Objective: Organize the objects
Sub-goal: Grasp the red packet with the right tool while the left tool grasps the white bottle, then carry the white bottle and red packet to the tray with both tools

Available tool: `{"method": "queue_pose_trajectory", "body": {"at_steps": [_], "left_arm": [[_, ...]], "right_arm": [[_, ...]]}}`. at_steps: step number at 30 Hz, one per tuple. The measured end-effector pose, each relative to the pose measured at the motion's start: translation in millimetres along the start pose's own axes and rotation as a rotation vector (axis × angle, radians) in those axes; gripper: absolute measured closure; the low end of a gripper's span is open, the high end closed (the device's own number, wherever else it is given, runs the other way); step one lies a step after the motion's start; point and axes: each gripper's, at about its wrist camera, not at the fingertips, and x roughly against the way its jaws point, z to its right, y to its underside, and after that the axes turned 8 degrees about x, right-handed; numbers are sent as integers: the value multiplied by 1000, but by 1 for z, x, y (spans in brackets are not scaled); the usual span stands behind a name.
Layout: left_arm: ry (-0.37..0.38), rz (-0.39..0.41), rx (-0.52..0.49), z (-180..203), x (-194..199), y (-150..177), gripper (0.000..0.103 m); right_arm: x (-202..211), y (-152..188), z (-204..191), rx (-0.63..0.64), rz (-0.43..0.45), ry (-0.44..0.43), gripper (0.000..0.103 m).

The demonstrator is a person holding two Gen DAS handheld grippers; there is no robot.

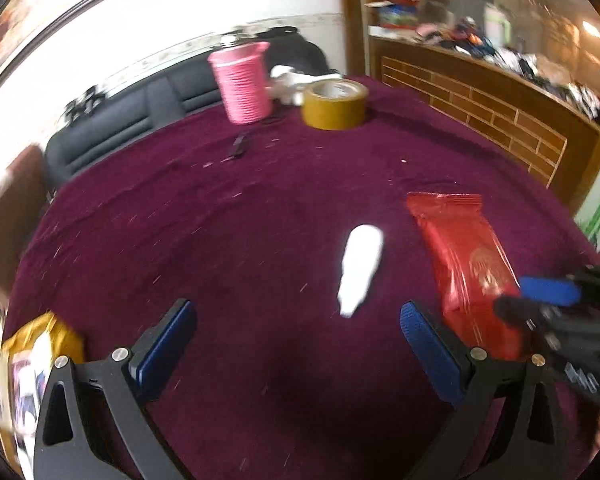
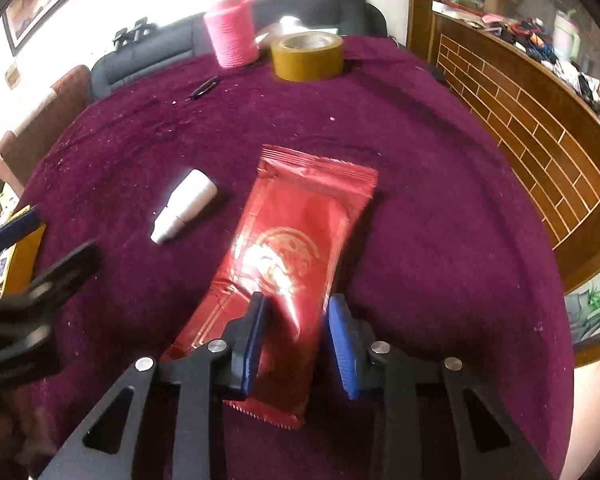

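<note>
Far left on the maroon-covered counter (image 2: 440, 208) we've got a yellow packet (image 1: 32, 344) at the edge. Our left gripper (image 1: 296, 344) hangs wide open, holding nothing. Next over lies a small white bottle (image 2: 186, 206) on its side. Then the red foil pouch (image 2: 296, 232), flat and glossy. The right gripper (image 2: 296, 336) straddles its near end, jaws part open, not pinching yet. It looks light, crinkly and slippery, so we'd grab across the width near that end.
</note>
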Motion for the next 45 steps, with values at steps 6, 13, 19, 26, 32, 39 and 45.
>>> {"method": "queue_pose_trajectory", "body": {"at_steps": [6,13,19,26,32,39,45], "left_arm": [[3,-60,-97,23,-48,-14,3],[83,-134,24,5,-57,-14,78],[114,-139,125,-23,-36,-1,78],[148,-72,208,-50,20,10,78],[142,-6,264,-78,64,30,78],[89,36,352,-123,114,62,78],[-44,66,421,-172,161,103,78]], "right_arm": [[-1,3,19,-97,7,-122,68],[-2,1,28,-171,42,-167,34],[-15,-12,8,-156,18,-120,28],[-32,-23,-25,-60,11,92,42],[-23,-16,-5,-150,28,-34,56],[-10,5,-7,-235,51,-279,59],[19,8,-52,-187,93,-418,58]]}}
